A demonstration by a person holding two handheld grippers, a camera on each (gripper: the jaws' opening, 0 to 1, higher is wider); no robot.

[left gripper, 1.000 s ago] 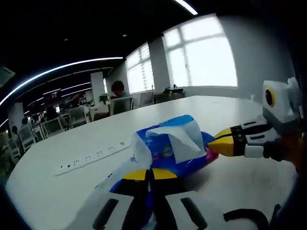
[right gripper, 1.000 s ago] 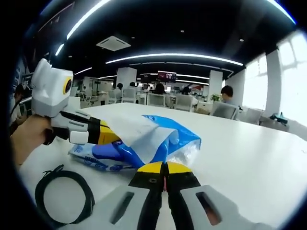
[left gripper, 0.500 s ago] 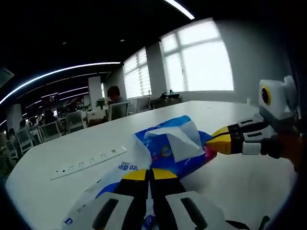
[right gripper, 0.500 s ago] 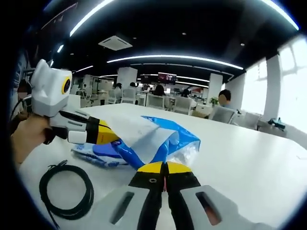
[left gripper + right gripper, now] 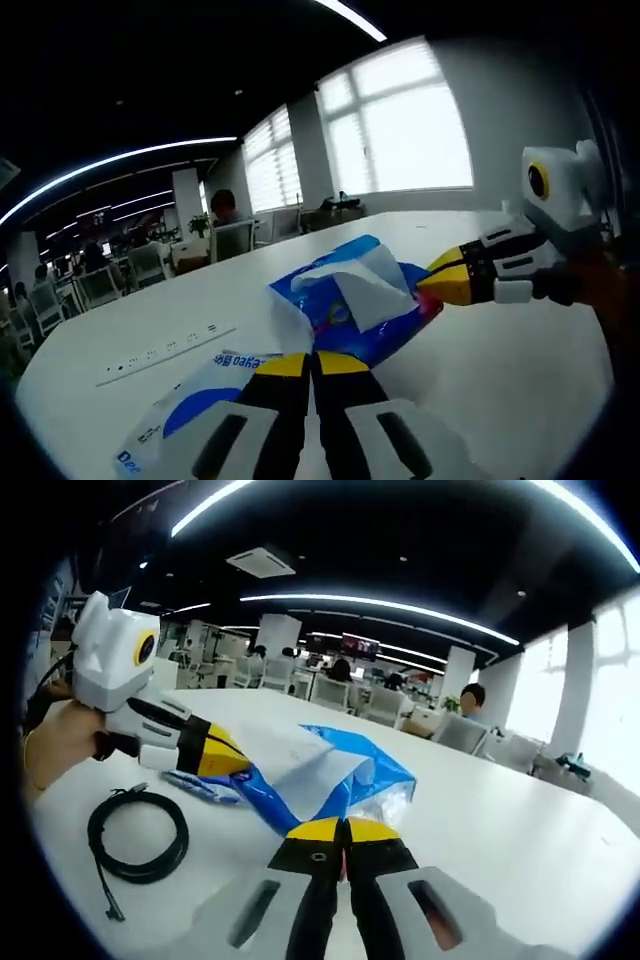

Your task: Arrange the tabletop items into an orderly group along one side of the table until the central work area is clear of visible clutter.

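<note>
While my left tongs pinch one end of the blue tissue pack above the white desk, my right tongs clamp its other end; a coiled black cable lies left of the pack.

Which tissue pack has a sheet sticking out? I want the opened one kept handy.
The blue tissue pack held up between both grippers: a white sheet juts from its top. The flat pack lying on the table shows none.
</note>
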